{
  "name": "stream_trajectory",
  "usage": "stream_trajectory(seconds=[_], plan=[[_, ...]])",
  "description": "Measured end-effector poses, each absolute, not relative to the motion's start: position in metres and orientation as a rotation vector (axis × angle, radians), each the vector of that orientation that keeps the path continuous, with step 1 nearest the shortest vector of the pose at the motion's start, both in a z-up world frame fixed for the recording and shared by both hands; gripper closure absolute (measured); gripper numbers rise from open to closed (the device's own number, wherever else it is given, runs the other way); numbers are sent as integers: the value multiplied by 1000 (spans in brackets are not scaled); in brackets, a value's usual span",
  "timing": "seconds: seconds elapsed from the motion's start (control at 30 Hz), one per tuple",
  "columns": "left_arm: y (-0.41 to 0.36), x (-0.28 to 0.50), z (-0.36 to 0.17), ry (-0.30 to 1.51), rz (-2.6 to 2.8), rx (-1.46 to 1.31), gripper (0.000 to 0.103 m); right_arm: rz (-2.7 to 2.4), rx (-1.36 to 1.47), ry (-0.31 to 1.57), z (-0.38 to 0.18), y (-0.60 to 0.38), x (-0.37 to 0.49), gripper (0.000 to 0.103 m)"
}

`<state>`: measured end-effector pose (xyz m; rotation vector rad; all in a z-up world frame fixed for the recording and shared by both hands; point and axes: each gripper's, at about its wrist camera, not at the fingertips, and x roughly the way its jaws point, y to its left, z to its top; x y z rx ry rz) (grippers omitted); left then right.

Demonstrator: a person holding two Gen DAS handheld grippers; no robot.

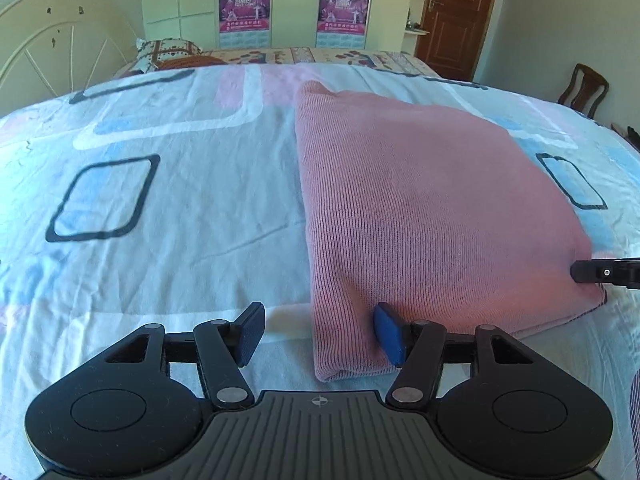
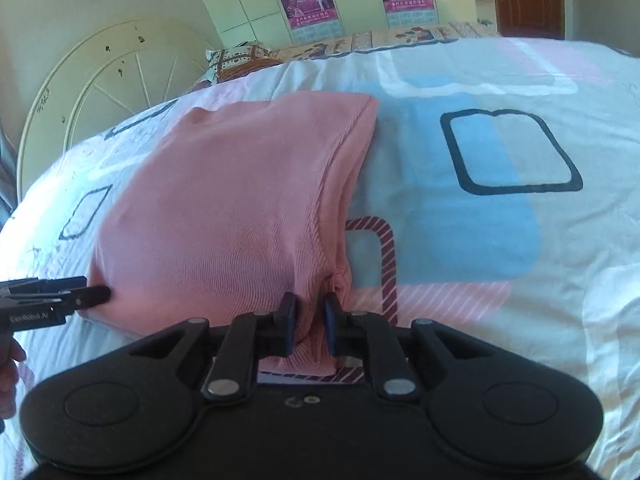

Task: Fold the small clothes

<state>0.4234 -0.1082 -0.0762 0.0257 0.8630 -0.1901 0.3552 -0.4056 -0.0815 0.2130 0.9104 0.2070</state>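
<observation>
A pink knitted garment (image 1: 420, 208) lies folded into a rectangle on the patterned bedsheet (image 1: 180, 208). My left gripper (image 1: 320, 334) is open, its jaws set wide around the garment's near left corner, the right pad (image 1: 389, 334) pressing on the cloth. In the right wrist view the garment (image 2: 224, 208) fills the middle left. My right gripper (image 2: 311, 326) is shut on the garment's near right corner, cloth pinched between the pads. The right gripper's tip shows in the left wrist view (image 1: 600, 272) at the garment's right edge, and the left gripper shows in the right wrist view (image 2: 60, 298).
A white metal headboard (image 1: 60, 52) stands at the left. A patterned pillow (image 1: 172, 52) lies at the bed's far end before a wardrobe with posters (image 1: 292, 4). A brown door (image 1: 456, 16) and a wooden chair (image 1: 584, 88) are at the right.
</observation>
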Motion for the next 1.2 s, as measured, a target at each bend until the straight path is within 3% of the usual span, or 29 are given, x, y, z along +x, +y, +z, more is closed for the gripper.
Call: stream_trajectory(seconds=[0.03,0.07,0.13,0.17,0.37,0.53,0.8,0.9,1.07,1.2], plan=[[-107,423,-71,849,-194,21,43,204,207,897,-77,-408,353,81],[-106,422,-67,834,-198,6,33,209,217,864,-71,-413,349,77],[-100,425,-59,797,-210,-42,10,208,272,803,-62,-426,345,53],[-97,430,-56,784,-221,-65,9,211,305,785,-61,-434,348,45],[-88,483,-59,842,-299,-227,9,273,540,866,-82,-469,397,49],[-87,513,-79,937,-323,-274,11,347,706,959,-106,-486,428,43],[-90,530,-97,994,-390,-352,12,493,772,1073,-118,-479,459,47],[-96,535,-96,996,-381,-338,16,464,780,1058,-119,-468,466,57],[-96,541,-92,1012,-397,-337,28,444,788,1046,-116,-476,458,60],[-90,539,-94,1012,-405,-360,28,410,702,1016,-106,-503,444,50]])
